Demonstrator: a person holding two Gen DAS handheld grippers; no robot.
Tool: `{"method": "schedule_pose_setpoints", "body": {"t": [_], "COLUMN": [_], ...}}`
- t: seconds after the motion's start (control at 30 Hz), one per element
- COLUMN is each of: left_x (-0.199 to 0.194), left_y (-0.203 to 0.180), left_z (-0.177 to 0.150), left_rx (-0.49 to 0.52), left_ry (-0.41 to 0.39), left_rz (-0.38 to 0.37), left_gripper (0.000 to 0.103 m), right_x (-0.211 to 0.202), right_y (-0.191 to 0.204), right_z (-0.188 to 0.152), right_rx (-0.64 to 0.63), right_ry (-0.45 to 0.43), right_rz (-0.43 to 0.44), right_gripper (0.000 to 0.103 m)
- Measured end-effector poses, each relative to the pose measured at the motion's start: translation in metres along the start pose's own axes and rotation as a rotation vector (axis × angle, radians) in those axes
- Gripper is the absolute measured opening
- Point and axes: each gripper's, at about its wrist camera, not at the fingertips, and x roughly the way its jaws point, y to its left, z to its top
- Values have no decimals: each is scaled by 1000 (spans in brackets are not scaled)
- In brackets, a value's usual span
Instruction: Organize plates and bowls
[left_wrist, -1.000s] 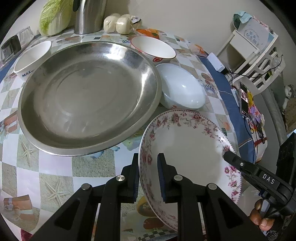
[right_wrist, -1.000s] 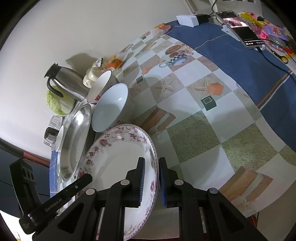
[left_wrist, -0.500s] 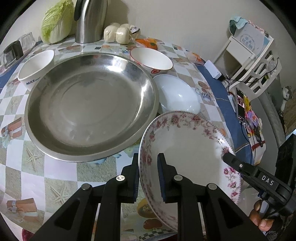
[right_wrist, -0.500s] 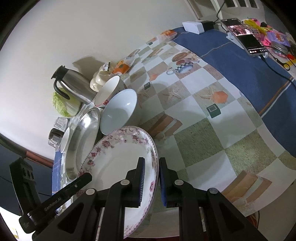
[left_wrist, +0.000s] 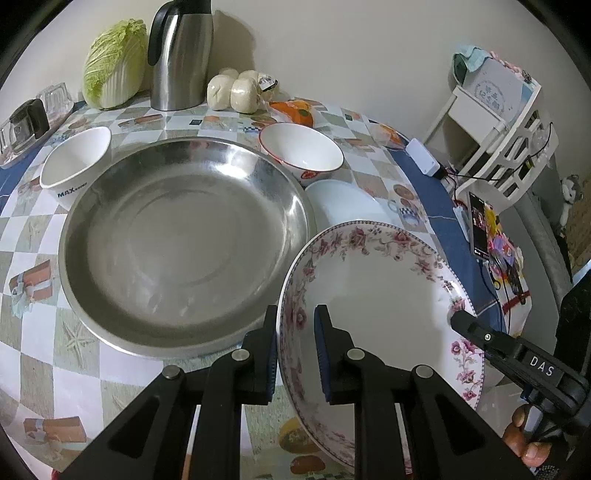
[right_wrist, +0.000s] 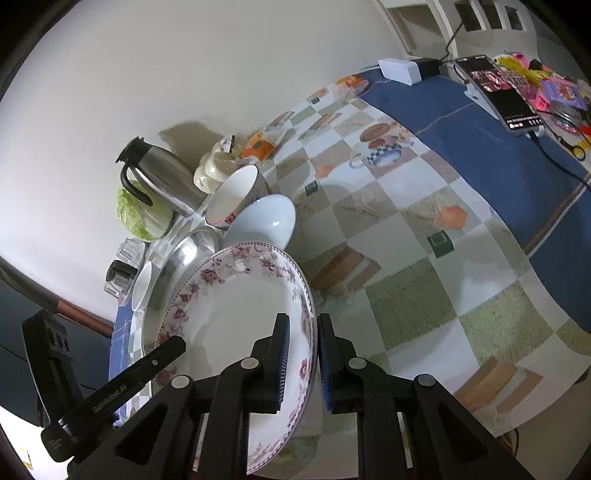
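Tongs first, through my left wrist camera: my left tongs (left_wrist: 295, 345) are clamped on the near-left rim of the floral plate (left_wrist: 376, 295), which is lifted and tilted above the table (left_wrist: 33, 229). My right tongs (left_wrist: 458, 319) bite its right rim. Left of the plate sits the steel basin (left_wrist: 184, 243); beyond it a red-rimmed bowl (left_wrist: 301, 153), a white bowl (left_wrist: 343, 199) and, far left, a MAX bowl (left_wrist: 75, 162).

Through my right wrist camera: my right tongs (right_wrist: 300, 356) are clamped on the plate's (right_wrist: 236, 317) right edge, my left tongs (right_wrist: 177, 345) on the opposite rim. The kettle (right_wrist: 159, 181) stands far behind.
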Motion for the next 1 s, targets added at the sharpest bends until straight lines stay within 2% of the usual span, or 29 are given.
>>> {"method": "schedule_pose_setpoints", "body": {"t": [0.13, 0.5, 1.0], "left_x": [2, 2, -11], "left_y": [2, 29, 79], "left_z": [9, 38, 84], "left_rx": [-4, -111, -226], "left_ry": [-10, -30, -116], "left_rz": [3, -55, -73], "left_gripper": [19, 19, 19], "right_x": [3, 7, 39], "right_y": [6, 42, 97], "right_z": [8, 43, 73], "right_rx": [-5, -40, -102], "right_ry": [2, -30, -33], "right_rz": [-3, 34, 101], "right_gripper": [16, 16, 16]}}
